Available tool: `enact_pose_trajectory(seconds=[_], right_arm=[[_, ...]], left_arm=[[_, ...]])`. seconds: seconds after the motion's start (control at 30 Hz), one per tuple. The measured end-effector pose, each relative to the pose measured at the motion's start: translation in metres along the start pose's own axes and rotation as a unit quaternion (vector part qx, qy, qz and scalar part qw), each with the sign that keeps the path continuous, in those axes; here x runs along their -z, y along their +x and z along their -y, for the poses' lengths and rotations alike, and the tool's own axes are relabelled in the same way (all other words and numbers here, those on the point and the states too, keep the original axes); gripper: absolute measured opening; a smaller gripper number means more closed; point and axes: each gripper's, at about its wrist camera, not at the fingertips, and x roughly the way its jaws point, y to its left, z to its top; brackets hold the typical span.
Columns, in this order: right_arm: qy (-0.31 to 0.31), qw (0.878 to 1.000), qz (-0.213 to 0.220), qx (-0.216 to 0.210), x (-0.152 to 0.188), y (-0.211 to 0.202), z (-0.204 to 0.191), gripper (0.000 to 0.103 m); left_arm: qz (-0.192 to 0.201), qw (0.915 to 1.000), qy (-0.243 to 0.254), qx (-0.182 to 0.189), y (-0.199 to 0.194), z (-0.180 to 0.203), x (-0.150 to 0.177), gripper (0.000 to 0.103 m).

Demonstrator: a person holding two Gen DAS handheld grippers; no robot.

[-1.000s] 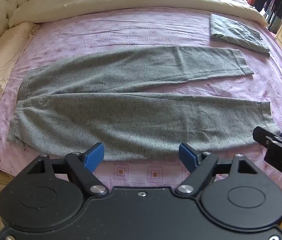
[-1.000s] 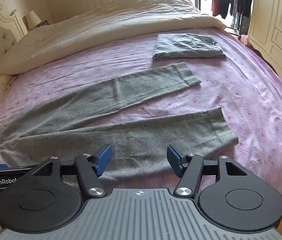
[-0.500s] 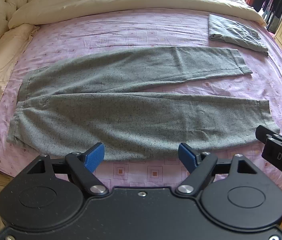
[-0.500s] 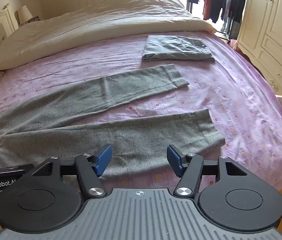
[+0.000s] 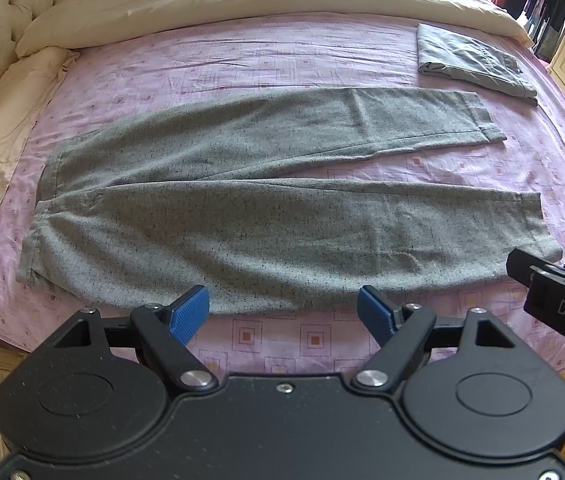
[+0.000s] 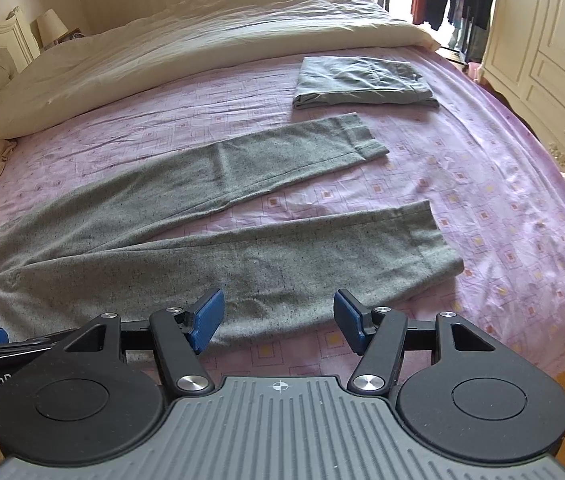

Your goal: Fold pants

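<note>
Grey speckled pants lie flat on the pink bed sheet, waistband to the left, both legs spread apart toward the right. My left gripper hovers above the near edge of the closer leg, open, with nothing between its blue pads. My right gripper hangs over the same leg nearer the cuff, open and empty too. The right gripper's tip shows at the right edge of the left wrist view.
A folded grey garment rests at the far right of the bed. A cream duvet covers the far side, a pillow lies at the left. A white wardrobe stands to the right.
The right wrist view has swung slightly, then back, so the pants shift a little in it. The left view stays the same. Both grippers keep their jaws as they were.
</note>
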Motion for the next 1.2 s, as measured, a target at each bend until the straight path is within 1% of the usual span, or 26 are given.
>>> enact_pose_trajectory(seconds=[0.1,0.67,1.2], right_arm=[[-0.003,1.0,0.001,-0.002,0.0,-0.0013,-0.0014,0.059],[-0.005,1.0,-0.001,-0.006,0.0019,-0.0017,-0.0044,0.059],[0.001,1.0,-0.014,-0.009,0.0034,0.0029,-0.0014,0.059]], left_arm=[[-0.001,1.0,-0.003,0.005,-0.0001,-0.0017,0.0011,0.081],[-0.009,0.9999,0.0,0.007,0.0006,-0.0025,0.0044,0.081],[-0.022,0.9998,-0.001,-0.001,0.0075,-0.0014,0.0063,0.081]])
